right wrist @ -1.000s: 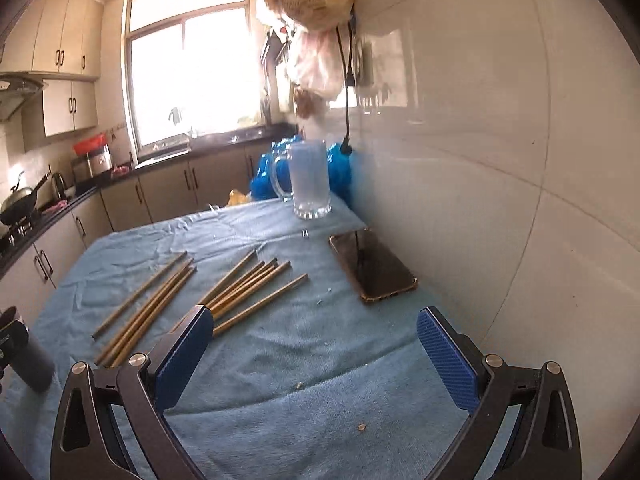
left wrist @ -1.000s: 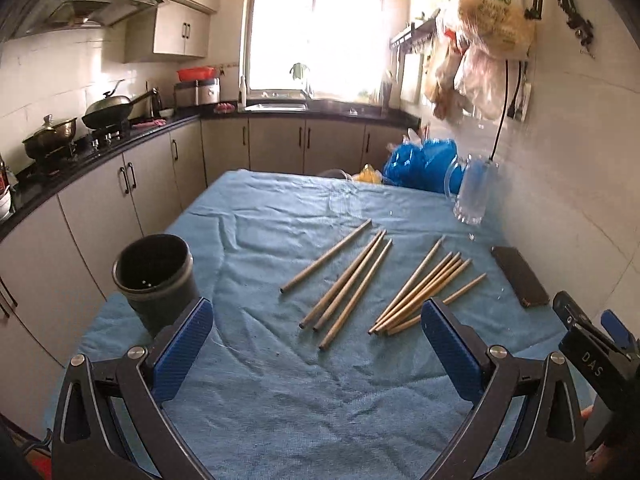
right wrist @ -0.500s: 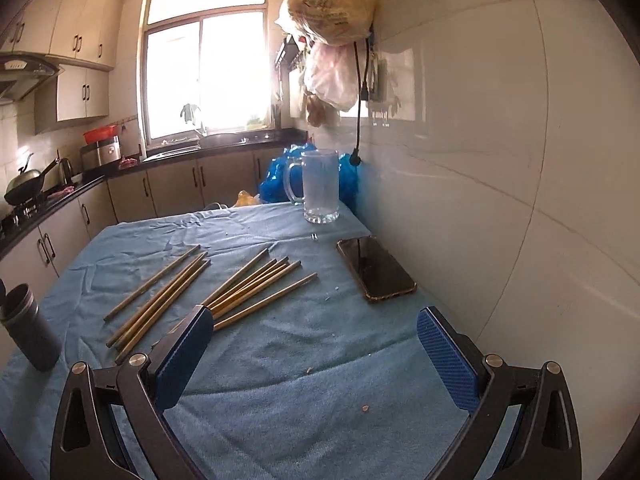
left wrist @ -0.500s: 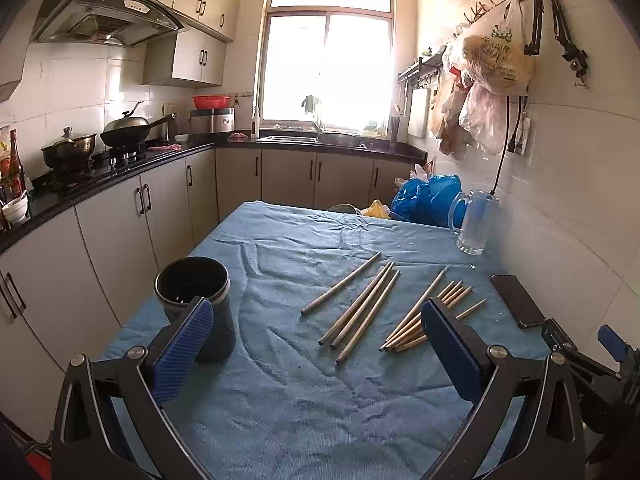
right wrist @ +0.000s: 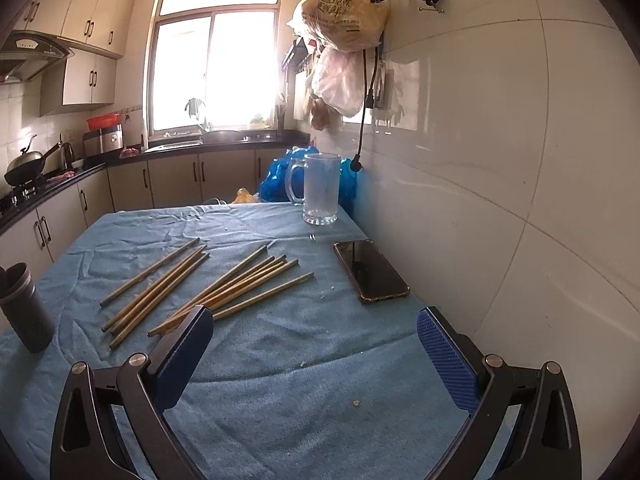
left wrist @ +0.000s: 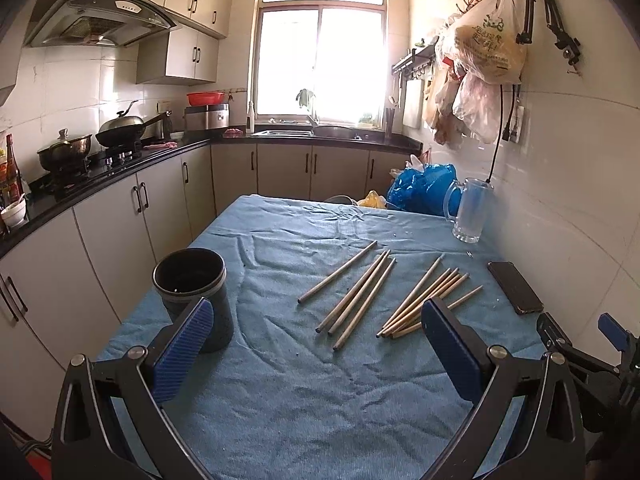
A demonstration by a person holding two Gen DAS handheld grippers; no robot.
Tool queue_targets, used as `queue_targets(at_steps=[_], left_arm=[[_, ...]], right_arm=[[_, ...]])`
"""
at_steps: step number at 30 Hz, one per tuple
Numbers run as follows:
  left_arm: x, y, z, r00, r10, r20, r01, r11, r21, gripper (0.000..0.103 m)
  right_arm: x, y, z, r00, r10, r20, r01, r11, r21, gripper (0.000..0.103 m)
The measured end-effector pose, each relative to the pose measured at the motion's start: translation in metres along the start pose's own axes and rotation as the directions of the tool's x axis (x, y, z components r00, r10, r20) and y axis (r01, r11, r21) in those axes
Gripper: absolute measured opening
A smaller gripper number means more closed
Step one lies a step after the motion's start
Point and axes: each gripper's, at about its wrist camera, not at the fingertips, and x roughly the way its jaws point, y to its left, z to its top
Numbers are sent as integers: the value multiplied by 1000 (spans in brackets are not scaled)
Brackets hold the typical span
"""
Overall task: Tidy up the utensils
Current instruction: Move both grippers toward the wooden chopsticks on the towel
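You held both claws low over the near edge of the table (left wrist: pixel 304 408), and I judge that was a ready stance before any picking began, since nothing had gone into the cup. Your left claw (left wrist: pixel 316 352) stood wide open, its blue pads holding and touching nothing; the left pad only overlapped the cup in view. Your right claw (right wrist: pixel 314 354) was spread just as wide and was likewise empty, hanging above bare blue cloth near the right-hand wall. Just beyond the left claw, toward the near left corner, stood the dark cup (left wrist: pixel 191 292), upright and mouth up, seemingly there to take the sticks on end. Past both claws, in the middle of the table, lay the chopsticks (right wrist: pixel 216 286), flat on the cloth in two loose bunches, all slanting from near left to far right; the right bunch was nearest your right claw, so that looked the natural first reach. To the right of them, close to the wall, a phone (right wrist: pixel 370 270) lay flat. Farther still, at the far right, a glass mug (right wrist: pixel 320 188) stood upright before a blue bag (left wrist: pixel 424 190).
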Motion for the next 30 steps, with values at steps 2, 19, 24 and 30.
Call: queue_targets(at_steps=[2,19,24,30], left_arm=[[1,-1,-1,1000,-1,-6,1,1000,4,103],[16,-11,-6,998,-2,-64,5,999,54,103],[24,-6,1,997,11,-79,-6,998,68,103],[41,1,22,995,37,-95,-28,995,95,103]], right_arm=[[1,-1,0,1000,-5,-10,5,1000,-1,103],[18,-6,-11,995,-33,-95,31,999,-20,103],[25,-9,-13,992,-35,-118,33,999,-18,103],[37,-16,-12,989,-35,-146,33,999,-15,103]])
